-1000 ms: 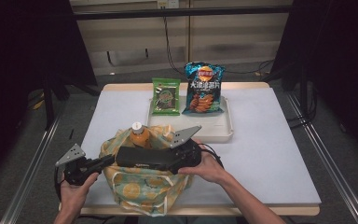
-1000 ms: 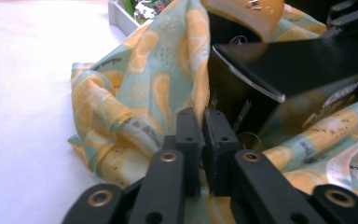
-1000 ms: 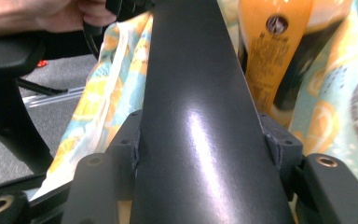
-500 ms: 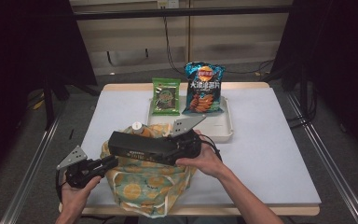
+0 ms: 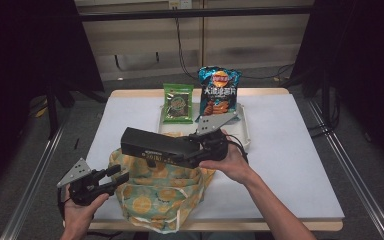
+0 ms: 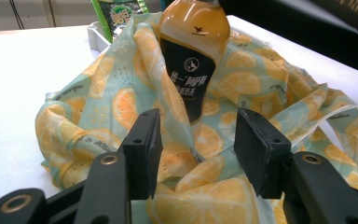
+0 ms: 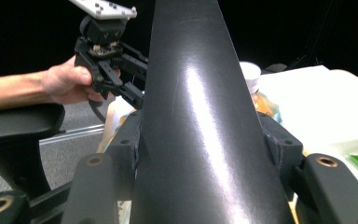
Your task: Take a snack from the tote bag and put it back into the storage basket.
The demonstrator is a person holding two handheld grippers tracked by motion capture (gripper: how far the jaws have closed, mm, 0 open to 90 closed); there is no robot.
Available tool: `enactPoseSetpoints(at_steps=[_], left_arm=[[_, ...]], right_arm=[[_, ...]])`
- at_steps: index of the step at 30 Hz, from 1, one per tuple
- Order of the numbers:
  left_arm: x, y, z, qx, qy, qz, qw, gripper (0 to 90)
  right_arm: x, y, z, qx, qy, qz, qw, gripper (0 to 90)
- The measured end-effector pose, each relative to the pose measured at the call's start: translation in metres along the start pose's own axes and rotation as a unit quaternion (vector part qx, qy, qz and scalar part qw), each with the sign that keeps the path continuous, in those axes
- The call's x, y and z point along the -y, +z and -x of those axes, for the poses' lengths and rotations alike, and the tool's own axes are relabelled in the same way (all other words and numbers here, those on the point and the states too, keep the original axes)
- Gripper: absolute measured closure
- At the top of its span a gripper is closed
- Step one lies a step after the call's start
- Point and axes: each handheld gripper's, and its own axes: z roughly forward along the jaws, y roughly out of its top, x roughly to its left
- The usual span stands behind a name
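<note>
Long matte-black rectangular box [image 5: 157,148], pale lettering along side, clamped in right tongs [image 5: 192,150] above orange-print cloth bag [image 5: 155,192]. Left tongs [image 5: 120,176] just opening, half-wide, nothing gripped.

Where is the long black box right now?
In the high view, the long black rectangular box is held level by the right tool, lifted above the orange-print fabric bag, in front of the white tray.

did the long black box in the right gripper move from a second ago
Yes. The black box, clamped in the right gripper, has risen and gone farther toward the white tray; it now hangs above the orange-print bag.
</note>
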Motion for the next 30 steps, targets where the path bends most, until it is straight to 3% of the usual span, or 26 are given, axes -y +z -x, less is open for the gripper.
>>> enactPoseSetpoints(at_steps=[4,14,25,30], left_arm=[[0.000,0.000,0.004,-0.002,0.008,0.000,1.0000,40.0],[0.001,0.000,0.009,0.001,-0.005,0.009,0.9999,17.8],[0.000,0.003,0.014,0.006,0.004,0.002,1.0000,12.9],[0.000,0.002,0.013,-0.001,0.009,0.000,1.0000,12.8]], right_arm=[[-0.006,-0.012,0.005,0.007,0.001,0.007,0.9999,43.6],[-0.008,-0.032,0.030,0.023,0.019,0.016,0.9994,43.5],[0.005,-0.034,0.067,0.052,0.035,0.003,0.9980,43.4],[0.008,-0.032,0.085,0.061,0.037,-0.010,0.9974,43.4]])
